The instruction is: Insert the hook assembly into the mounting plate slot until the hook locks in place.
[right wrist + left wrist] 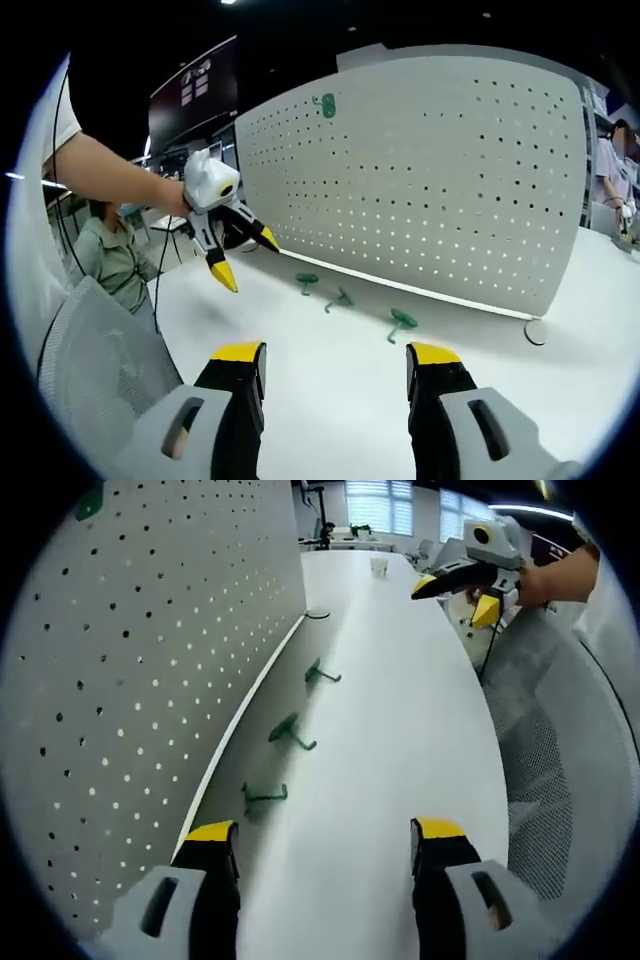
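In the left gripper view I count three green hooks lying on the white table along the foot of the pegboard. My left gripper gapes, holding nothing. The right gripper hangs far off, jaws apart.

In the right gripper view I see the same three hooks, plus a fourth hook mounted high on the pegboard, cut off in the other view. My right gripper is spread and empty; the left gripper hovers agape over the table.

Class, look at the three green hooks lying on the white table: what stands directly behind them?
Behind the three green hooks stands the grey pegboard, upright at the white table edge, with one green hook mounted near its top. Whatever lies behind the board is hidden.
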